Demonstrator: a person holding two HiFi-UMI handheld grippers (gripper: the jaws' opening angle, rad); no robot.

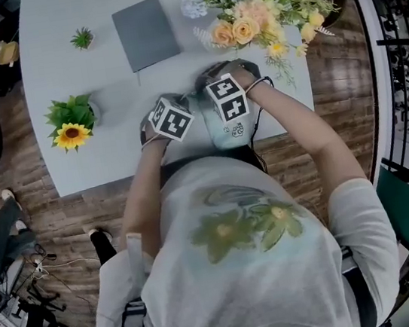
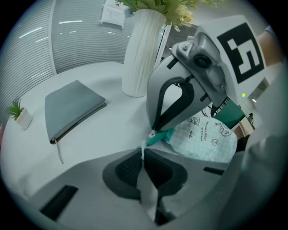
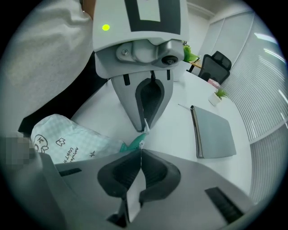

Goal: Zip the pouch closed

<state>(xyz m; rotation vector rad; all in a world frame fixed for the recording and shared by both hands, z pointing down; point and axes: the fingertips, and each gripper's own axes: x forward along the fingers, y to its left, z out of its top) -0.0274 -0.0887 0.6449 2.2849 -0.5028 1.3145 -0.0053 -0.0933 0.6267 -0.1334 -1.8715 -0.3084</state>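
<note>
A white-and-mint checked pouch [image 1: 232,133] with small doodle prints lies at the near edge of the white table [image 1: 60,66], and it also shows in both gripper views [image 2: 204,140] [image 3: 67,140]. Its teal zipper end [image 2: 157,138] [image 3: 134,143] sticks out toward the two grippers, which meet tip to tip above it. My left gripper [image 2: 143,155] [image 1: 185,126] is shut on a thin white tab at that end. My right gripper [image 3: 140,152] [image 1: 217,119] is shut on the teal zipper end itself. In the head view the marker cubes hide the jaws.
A grey notebook [image 1: 145,32] [image 2: 72,108] [image 3: 213,132] lies further back on the table. A white vase [image 2: 143,54] of flowers [image 1: 257,6] stands at the back right. A sunflower pot [image 1: 71,125] and a small plant [image 1: 82,38] sit to the left.
</note>
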